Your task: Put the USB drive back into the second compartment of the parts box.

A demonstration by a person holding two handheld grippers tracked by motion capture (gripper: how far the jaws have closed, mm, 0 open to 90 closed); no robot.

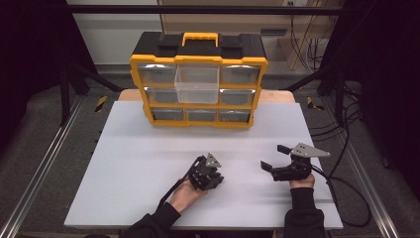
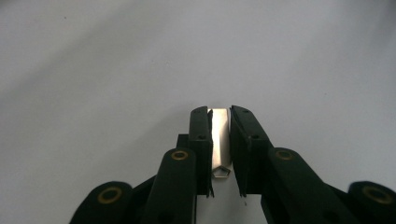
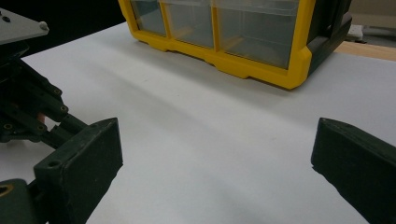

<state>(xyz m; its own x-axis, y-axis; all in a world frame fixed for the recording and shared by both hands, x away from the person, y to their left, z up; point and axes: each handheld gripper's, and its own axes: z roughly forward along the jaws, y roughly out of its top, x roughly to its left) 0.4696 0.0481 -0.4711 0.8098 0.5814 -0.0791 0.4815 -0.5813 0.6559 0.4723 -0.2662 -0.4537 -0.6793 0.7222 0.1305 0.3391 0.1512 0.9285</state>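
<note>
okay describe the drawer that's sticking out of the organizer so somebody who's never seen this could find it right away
At the far end of the white table stands a yellow and black organizer with three rows of clear drawers. The pulled-out drawer is in the top row, in the middle, just below the yellow handle. Unlike its flush neighbours, it juts forward and looks empty.

No readable text, label, brand, number or sign anywhere: none on the yellow and black drawer cabinet (image 1: 198,79), none on its clear drawers, none on the white table (image 1: 138,158), none on the black jaws in either gripper view
</note>
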